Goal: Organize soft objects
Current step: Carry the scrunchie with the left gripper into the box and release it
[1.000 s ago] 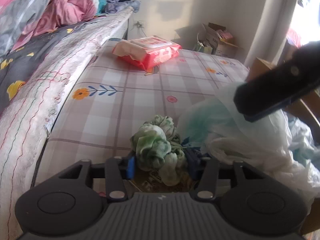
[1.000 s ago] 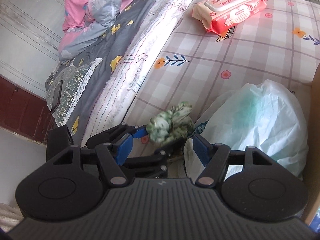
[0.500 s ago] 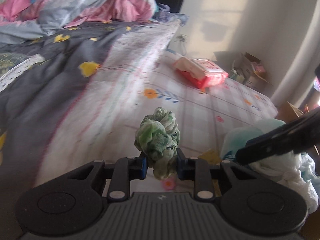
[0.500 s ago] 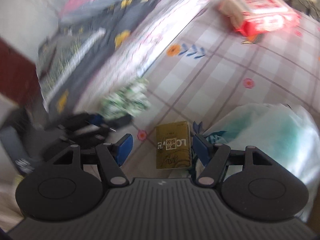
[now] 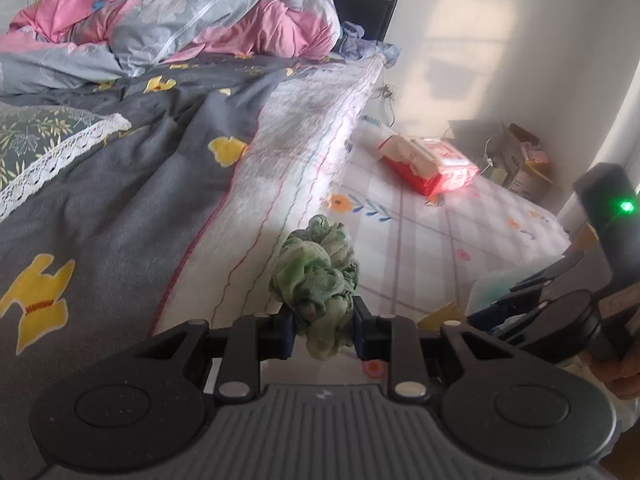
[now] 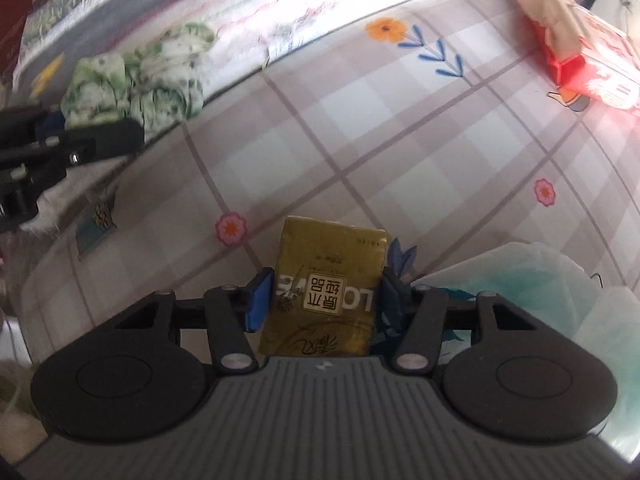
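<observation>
Left claw (image 5: 323, 330) has lifted the green scrunchie (image 5: 316, 280) off the checked mat (image 6: 360, 140), pinched tight, near the bed. Right claw (image 6: 323, 300) just narrowed around the gold packet (image 6: 332, 280), probably touching; 1 item sorted soon.

My left tongs (image 5: 323, 330): matt black plastic. Green scrunchie (image 5: 316, 276): crinkled soft cloth. Gold packet (image 6: 326, 292): glossy foil-like wrap. Checked mattress cover (image 6: 360, 128): smooth cloth.

Green scrunchie (image 5: 316, 276) now lifted off mattress (image 5: 460, 220)
</observation>
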Demonstrator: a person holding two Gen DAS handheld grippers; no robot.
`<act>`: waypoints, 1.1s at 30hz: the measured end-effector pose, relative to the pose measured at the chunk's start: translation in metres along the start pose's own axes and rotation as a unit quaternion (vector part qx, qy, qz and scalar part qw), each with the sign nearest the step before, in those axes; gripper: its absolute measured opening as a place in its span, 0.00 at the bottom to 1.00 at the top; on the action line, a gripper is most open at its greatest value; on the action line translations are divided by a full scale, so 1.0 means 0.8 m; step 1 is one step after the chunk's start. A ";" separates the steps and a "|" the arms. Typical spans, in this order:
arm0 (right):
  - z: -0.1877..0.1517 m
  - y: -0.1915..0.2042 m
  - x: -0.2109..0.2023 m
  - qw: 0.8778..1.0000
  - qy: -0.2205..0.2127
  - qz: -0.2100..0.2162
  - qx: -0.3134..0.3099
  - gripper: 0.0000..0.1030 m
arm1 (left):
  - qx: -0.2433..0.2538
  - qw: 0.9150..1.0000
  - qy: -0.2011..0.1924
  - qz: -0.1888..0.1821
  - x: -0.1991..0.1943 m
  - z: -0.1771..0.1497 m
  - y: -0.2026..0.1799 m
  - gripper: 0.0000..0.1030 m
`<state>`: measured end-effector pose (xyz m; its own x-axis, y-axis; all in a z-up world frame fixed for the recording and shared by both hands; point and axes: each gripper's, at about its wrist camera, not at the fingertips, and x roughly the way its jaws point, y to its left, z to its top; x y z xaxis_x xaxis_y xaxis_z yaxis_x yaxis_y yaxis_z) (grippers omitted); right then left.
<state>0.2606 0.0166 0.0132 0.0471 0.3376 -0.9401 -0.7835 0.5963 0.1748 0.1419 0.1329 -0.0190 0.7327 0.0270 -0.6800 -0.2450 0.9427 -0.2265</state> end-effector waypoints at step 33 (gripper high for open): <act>-0.479 -0.194 -0.221 0.935 -0.018 -0.137 0.326 0.62 | 0.168 0.959 0.000 -0.227 -0.061 -0.039 -0.272 0.28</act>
<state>0.1368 -0.4145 0.0400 0.2201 0.1242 -0.9675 -0.1943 0.9776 0.0813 0.1397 -0.0840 0.0420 0.7150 -0.4124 -0.5646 0.3186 0.9110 -0.2620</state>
